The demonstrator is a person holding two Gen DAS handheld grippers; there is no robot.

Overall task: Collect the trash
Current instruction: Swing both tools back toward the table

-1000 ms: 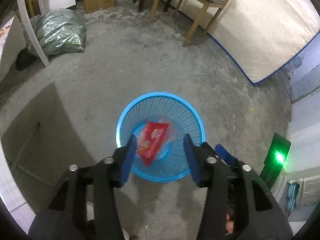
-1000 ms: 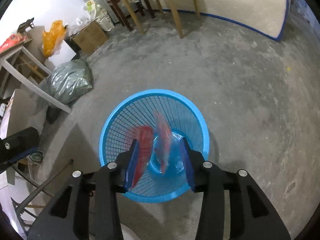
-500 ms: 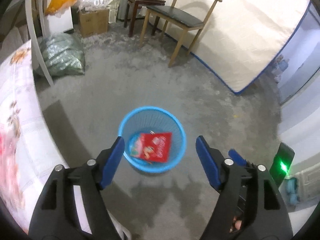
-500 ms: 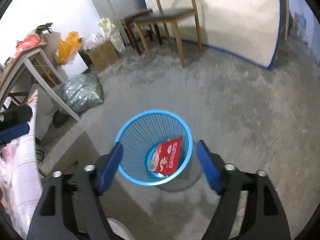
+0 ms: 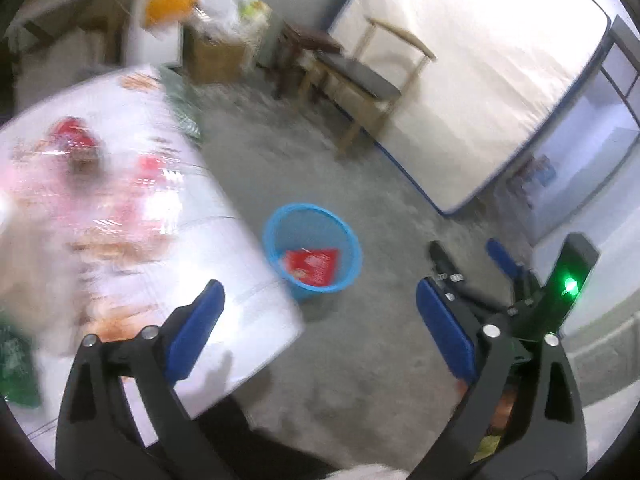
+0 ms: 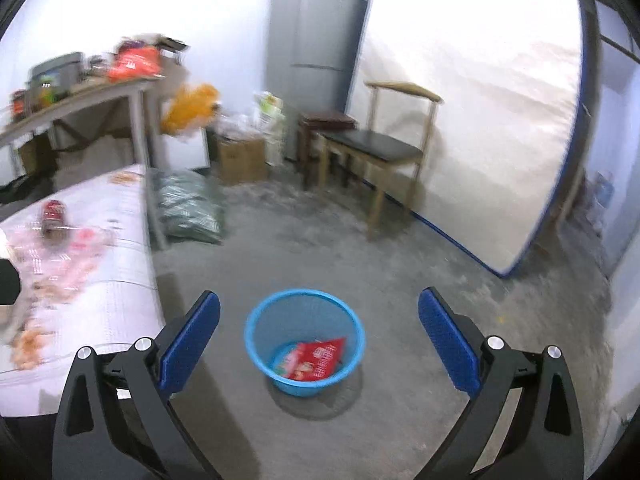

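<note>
- Left wrist view: left tongs [image 5: 316,308] spread wide, released, gripping nothing; a second ago narrower and directly over the bin, now pulled up and back.
- Blue bin [image 5: 316,216] now smaller and farther off on the floor [image 5: 372,184], just beside the table [image 5: 224,248] edge.
- Red wrapper [image 5: 314,266] lying inside the bin, no longer between the pads.
- Right tongs [image 5: 472,268] seen at the right edge, spread apart, beside a green status light [image 5: 570,286].
- Meaning for the task: one drop finished; likely turning toward the table for the next piece.
- Hard to read: table top heavily smeared by motion; red and pink blotches there possibly more trash, not identifiable. Green shape at the lower left edge cut off.

- Right wrist view: right tongs [image 6: 318,330] released, spread wide, empty; a second ago close over the bin with a red packet blurred between the pads, now raised well above.
- Blue bin [image 6: 256,320] framed between the two pads, standing on the floor [image 6: 400,280] near the table [image 6: 120,288] corner.
- Red wrapper [image 6: 320,360] resting at the bin bottom, with a second printed wrapper partly tucked beneath; count uncertain through the mesh.
- Can [image 6: 52,212] visible on the table among blurred pink scraps; remaining trash probably there.
- Hidden: table's left part cut off by the frame; left tongs not identifiable here.
</note>
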